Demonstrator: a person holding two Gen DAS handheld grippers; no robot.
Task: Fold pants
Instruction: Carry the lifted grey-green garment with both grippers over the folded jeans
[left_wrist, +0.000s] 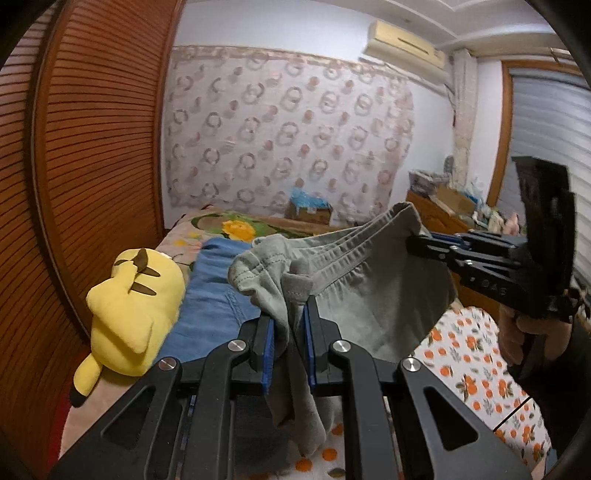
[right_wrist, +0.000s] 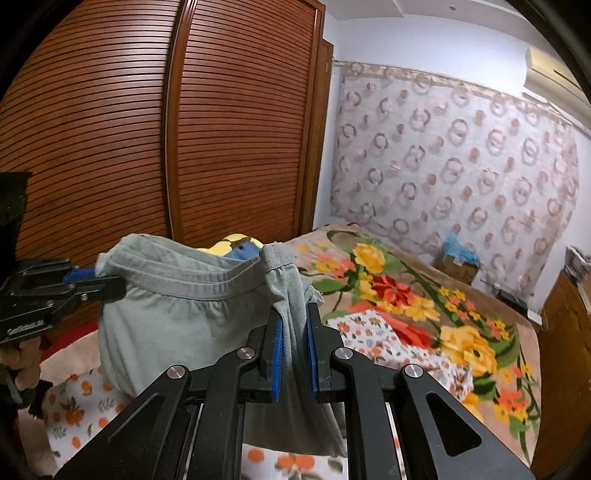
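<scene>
Grey-green pants (left_wrist: 369, 295) hang in the air above the bed, held by the waistband at both ends. My left gripper (left_wrist: 289, 314) is shut on one end of the waistband; cloth hangs down between its blue pads. My right gripper (right_wrist: 294, 321) is shut on the other end of the pants (right_wrist: 177, 317). In the left wrist view the right gripper (left_wrist: 413, 242) shows at the right, clamping the waistband. In the right wrist view the left gripper (right_wrist: 107, 282) shows at the left. The waistband sags between them. The legs are hidden below.
A yellow plush toy (left_wrist: 129, 314) and a blue garment (left_wrist: 210, 295) lie on the bed at the left by the wooden wardrobe (right_wrist: 147, 129). An orange-print sheet (left_wrist: 476, 369) and a floral blanket (right_wrist: 424, 295) cover the bed. A wooden cabinet (left_wrist: 443, 218) stands at the right.
</scene>
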